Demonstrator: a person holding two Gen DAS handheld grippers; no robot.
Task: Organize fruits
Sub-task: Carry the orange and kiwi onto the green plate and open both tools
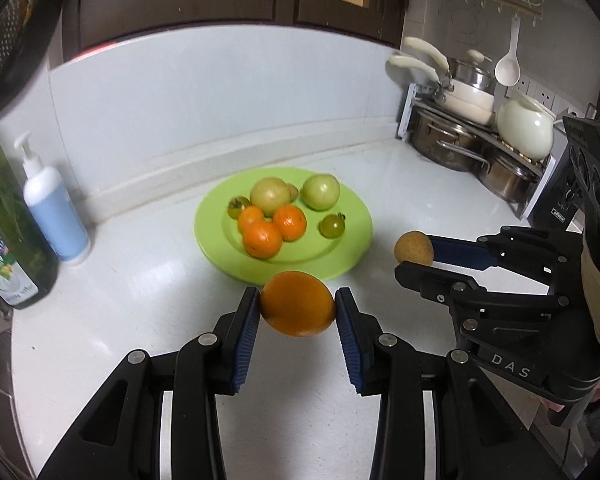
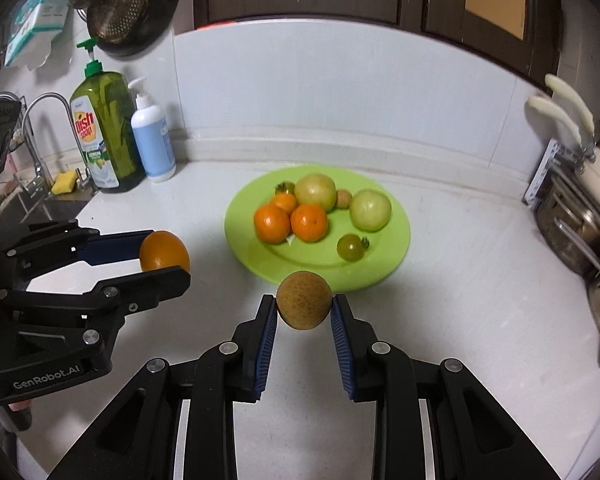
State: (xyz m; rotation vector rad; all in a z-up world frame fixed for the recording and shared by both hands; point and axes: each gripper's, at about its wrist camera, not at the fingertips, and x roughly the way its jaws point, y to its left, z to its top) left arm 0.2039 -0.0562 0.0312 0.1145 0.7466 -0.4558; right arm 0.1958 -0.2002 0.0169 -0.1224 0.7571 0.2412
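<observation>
- Firstly, from the left wrist view: the left gripper sits at the lower centre, its two blue pads clamped on an orange held clear above the white counter.
- At 12 o'clock from that orange lies a green plate, close by, holding three small oranges, two pale green round fruits and two small dark green tomatoes.
- At 3 o'clock the right gripper reaches in from the right edge, closed on a small brown fruit, just beside the plate's right rim.
- At 9 o'clock stand a blue pump bottle and a green dish soap bottle, well apart from the plate.
- At 2 o'clock a rack of pots stands against the wall.
- Next, from the right wrist view: the right gripper is at the lower centre, pads gripping the brown fruit above the counter.
- The plate lies at 12 o'clock, just beyond the fruit.
- At 9 o'clock the left gripper holds the orange, near the plate's left rim.
- At 10 o'clock are the soap bottle, the pump bottle and a tap.
</observation>
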